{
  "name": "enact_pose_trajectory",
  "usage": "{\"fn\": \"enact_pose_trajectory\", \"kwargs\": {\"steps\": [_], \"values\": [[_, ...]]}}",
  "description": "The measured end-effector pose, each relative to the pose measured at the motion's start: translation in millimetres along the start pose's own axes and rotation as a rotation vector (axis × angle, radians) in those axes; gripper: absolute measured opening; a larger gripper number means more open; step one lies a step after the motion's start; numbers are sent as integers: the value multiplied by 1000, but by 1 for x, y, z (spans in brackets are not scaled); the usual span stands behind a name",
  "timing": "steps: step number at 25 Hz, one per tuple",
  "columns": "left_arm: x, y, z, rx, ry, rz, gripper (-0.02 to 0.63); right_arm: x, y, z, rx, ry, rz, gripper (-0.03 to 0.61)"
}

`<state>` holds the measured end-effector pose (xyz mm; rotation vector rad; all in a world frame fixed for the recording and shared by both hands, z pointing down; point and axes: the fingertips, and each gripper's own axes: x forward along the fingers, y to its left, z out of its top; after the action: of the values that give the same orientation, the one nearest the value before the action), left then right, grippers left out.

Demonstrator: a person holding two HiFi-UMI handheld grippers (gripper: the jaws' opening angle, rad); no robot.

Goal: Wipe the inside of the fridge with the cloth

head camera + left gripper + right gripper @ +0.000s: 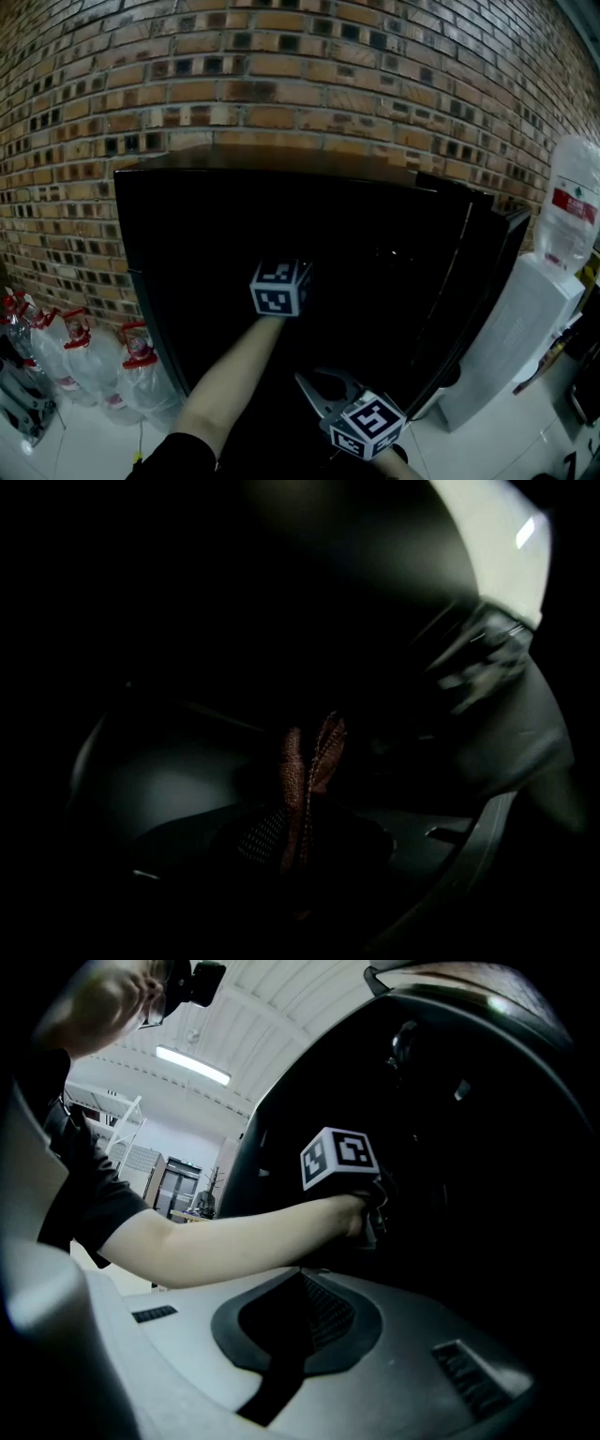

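Print: only the red label (573, 204) on the clear upturned water bottle (568, 202) at 3 o'clock in the head view; its writing is too small to read. Both grippers carry cubes with black-and-white square markers and no words. The left gripper (292, 829) has its fingers (261, 834) clamped on a reddish-brown woven cloth (314, 752), which stands up in a narrow fold from between them. The cloth is inside the tall black fridge (216, 234), where the view is too dark to show whether it touches a wall. A pale curved surface lies at 9 o'clock of the cloth. The bare left forearm (234, 370) reaches from 6 o'clock into the fridge's dark opening. The right gripper (302, 1297) is outside the fridge, low at 5 o'clock in the head view. Its grey fingers (328, 1312) are closed together with nothing between them, and they point toward the left arm. Room: a brown brick wall (281, 75) stands behind the fridge. A white water dispenser (511, 347) carries the bottle. Clear water jugs with red caps (70, 361) are grouped at 8 o'clock on a white tiled floor (84, 441). A ceiling strip light (192, 1065) shows in the right gripper view.
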<state>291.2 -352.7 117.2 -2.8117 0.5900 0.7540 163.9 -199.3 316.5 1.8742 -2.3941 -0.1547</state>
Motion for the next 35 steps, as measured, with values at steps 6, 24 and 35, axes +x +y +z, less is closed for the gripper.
{"fn": "enact_pose_trajectory", "kwargs": {"steps": [6, 24, 35], "values": [[-62, -55, 10, 19, -10, -171, 54, -19, 13, 2, -11, 1, 14, 5], [-146, -195, 57, -148, -3, -847, 54, -55, 57, -13, -33, -2, 211, 5], [-106, -166, 44, -123, 16, -663, 54, -48, 52, -22, -33, 4, 241, 5]]}}
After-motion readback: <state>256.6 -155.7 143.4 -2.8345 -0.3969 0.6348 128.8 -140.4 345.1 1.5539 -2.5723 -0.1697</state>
